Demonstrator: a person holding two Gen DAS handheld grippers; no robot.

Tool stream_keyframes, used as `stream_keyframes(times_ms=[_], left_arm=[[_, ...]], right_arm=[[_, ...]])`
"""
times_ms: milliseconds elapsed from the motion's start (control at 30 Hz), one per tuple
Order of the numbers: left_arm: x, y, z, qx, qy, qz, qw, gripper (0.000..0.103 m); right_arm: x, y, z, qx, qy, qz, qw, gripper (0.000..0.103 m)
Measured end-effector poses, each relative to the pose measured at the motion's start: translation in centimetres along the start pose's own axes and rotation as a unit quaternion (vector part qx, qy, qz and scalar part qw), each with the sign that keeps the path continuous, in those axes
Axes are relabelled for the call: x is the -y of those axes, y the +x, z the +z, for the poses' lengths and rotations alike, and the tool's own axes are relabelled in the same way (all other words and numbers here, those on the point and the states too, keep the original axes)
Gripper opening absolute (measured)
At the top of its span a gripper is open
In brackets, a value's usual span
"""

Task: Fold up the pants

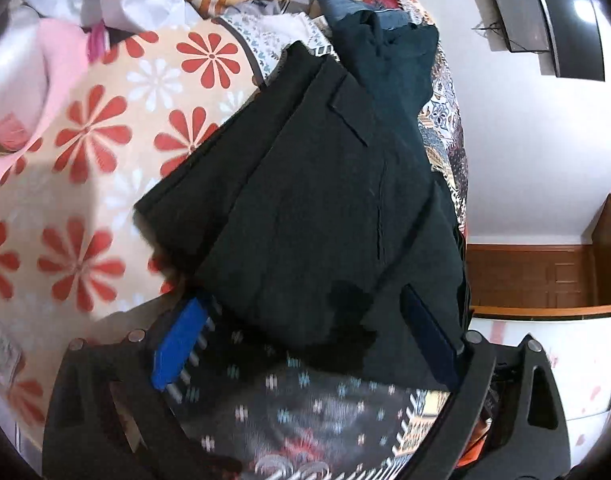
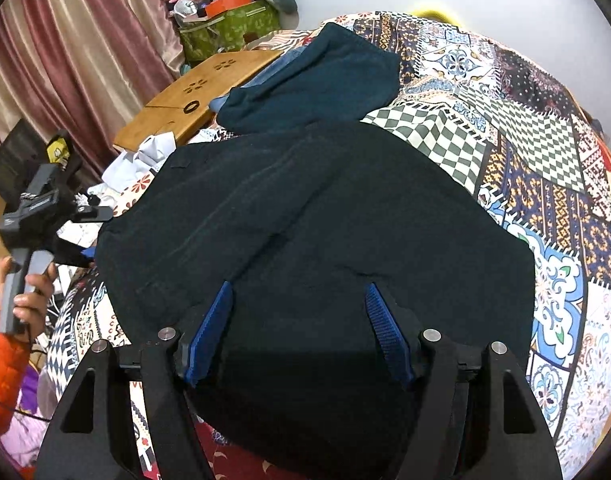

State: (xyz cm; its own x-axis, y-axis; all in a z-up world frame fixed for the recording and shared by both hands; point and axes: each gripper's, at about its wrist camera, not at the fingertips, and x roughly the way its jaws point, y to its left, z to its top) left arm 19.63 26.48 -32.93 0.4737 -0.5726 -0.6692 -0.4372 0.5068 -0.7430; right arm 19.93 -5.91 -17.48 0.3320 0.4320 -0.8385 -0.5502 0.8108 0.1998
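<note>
The black pants (image 2: pixel 305 208) lie folded into a broad flat stack on the bed. My right gripper (image 2: pixel 299 287) stands open over their near edge, its blue pads apart with dark cloth lying flat between them. In the left wrist view the same pants (image 1: pixel 313 200) run away from the camera. My left gripper (image 1: pixel 305 320) is wide open at their near end, one blue pad on the left and one dark pad on the right, neither pressing the cloth. In the right wrist view the left gripper (image 2: pixel 87 234) sits at the pants' left edge, held by a hand (image 2: pixel 29 300) in an orange sleeve.
A dark teal garment (image 2: pixel 317 80) lies just beyond the pants. A wooden lap table (image 2: pixel 201 92) and white cloths (image 2: pixel 145 152) sit at the left. The patchwork bedspread (image 2: pixel 525 160) stretches right. A floral sheet (image 1: pixel 85 140) lies left of the pants.
</note>
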Motion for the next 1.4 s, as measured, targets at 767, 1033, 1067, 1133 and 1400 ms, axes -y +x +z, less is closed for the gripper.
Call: stream_keyframes(times_ms=[767,1033,1067,1133,1400], left_arm=[[16.4,-9.5,-3.3,0.276,0.302,0.219,0.8859,0.021],[26.2,-8.1,-7.2,0.295,0.396,0.170,0.8529,0.020],[27.3,-7.7,-7.8,0.291,0.404,0.164,0.8519,0.020],[29.4,-6.0,-8.3,0.281,0.416,0.153,0.8514,0.019],[34.4,0.3,-9.6,0.231,0.436,0.121,0.8613,0.018]], right_arm=[[4.1,-6.3,-2.9,0.057,0.085,-0.027,0.994,0.066],[9.1,-6.8,-5.9,0.046,0.141,-0.059,0.987,0.066],[9.4,-6.2,-6.2,0.040,0.144,-0.060,0.987,0.066],[9.7,-5.5,-6.6,0.030,0.145,-0.055,0.988,0.066],[9.6,-5.4,-7.2,0.031,0.122,-0.046,0.991,0.066]])
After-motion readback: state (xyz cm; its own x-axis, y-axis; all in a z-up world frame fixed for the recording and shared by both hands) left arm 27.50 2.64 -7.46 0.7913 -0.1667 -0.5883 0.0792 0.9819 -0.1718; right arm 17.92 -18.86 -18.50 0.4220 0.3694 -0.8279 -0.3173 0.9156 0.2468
